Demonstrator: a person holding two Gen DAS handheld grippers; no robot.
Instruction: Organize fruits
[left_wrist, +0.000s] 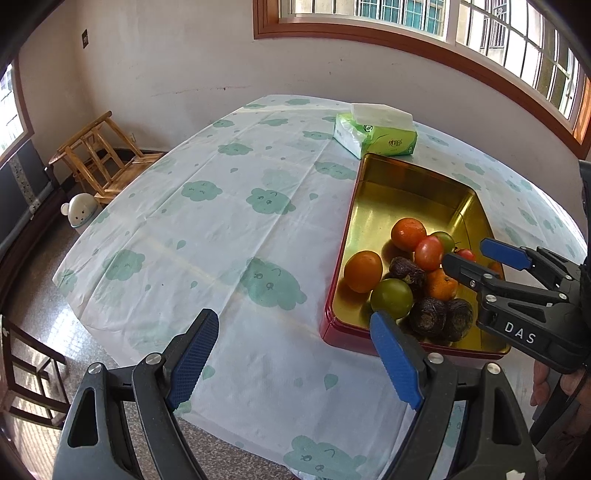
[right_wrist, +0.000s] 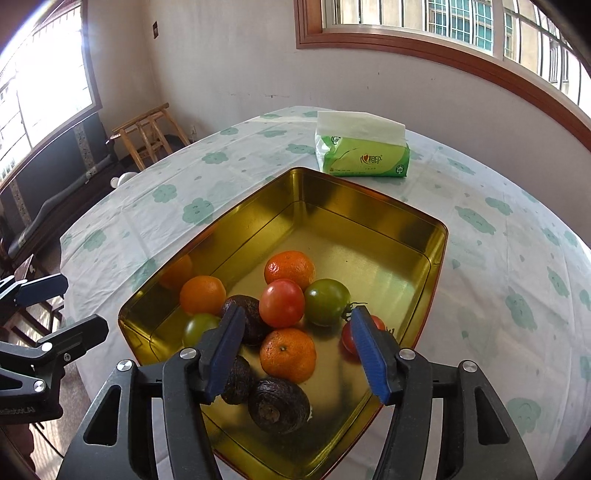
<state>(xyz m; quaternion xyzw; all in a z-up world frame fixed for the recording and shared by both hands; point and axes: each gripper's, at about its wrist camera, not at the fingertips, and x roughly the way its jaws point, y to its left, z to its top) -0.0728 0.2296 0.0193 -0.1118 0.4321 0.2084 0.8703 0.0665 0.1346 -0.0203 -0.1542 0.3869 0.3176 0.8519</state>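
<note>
A gold tin box with a red outside (left_wrist: 413, 192) (right_wrist: 369, 214) sits on the table and holds several fruits: oranges (right_wrist: 290, 268), red tomatoes (right_wrist: 281, 302), green tomatoes (right_wrist: 327, 301) and dark wrinkled fruits (right_wrist: 277, 404). My right gripper (right_wrist: 295, 347) is open and empty, hovering over the box's near part, above an orange (right_wrist: 288, 354). It also shows in the left wrist view (left_wrist: 476, 254). My left gripper (left_wrist: 295, 354) is open and empty over the tablecloth, left of the box's near corner.
A green tissue pack (left_wrist: 375, 134) (right_wrist: 364, 149) lies behind the box. The table (left_wrist: 221, 206) has a white cloth with green clouds. Wooden stools (left_wrist: 99, 155) and a small white bin (left_wrist: 79, 214) stand on the floor to the left.
</note>
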